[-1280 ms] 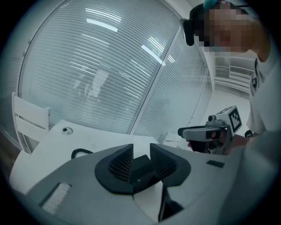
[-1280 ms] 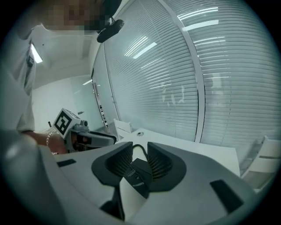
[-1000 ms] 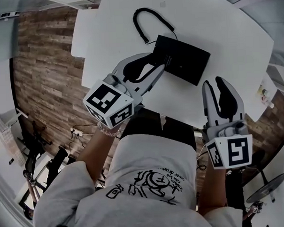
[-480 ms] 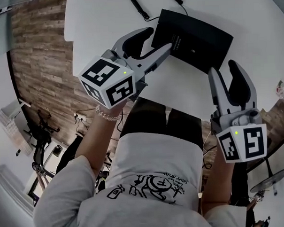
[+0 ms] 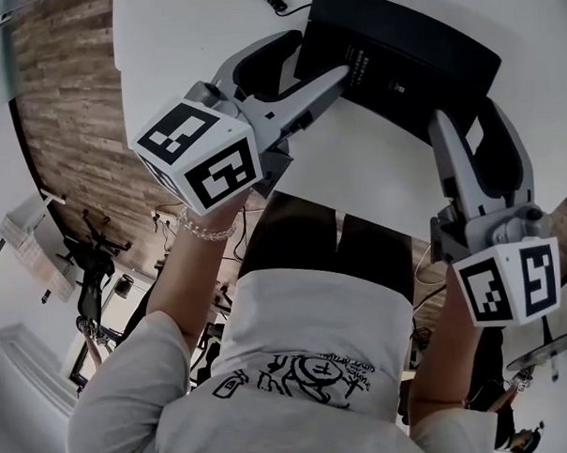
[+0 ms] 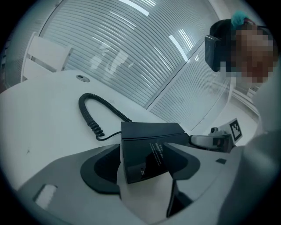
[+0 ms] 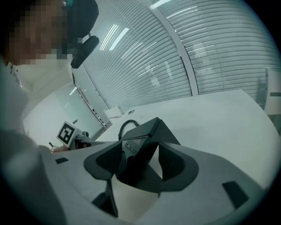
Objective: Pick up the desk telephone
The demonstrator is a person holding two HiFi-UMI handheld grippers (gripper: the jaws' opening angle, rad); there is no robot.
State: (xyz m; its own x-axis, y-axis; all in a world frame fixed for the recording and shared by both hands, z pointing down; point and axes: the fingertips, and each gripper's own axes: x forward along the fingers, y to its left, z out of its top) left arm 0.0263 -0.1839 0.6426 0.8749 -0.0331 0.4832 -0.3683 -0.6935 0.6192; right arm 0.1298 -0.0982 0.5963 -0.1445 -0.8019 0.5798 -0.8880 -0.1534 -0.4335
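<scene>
Left gripper (image 5: 319, 58) and right gripper (image 5: 466, 119), in the head view, sit at opposite ends of the black phone (image 5: 407, 46) on the white table (image 5: 190, 28); its long axis runs from one to the other, and neither is nearer. In the left gripper view the jaws are opening wide around the phone's left corner, apparently not pressing, with the cord (image 6: 90, 116) beyond the phone. In the right gripper view the jaws are likewise opening, with the phone's right corner between them, dead ahead.
</scene>
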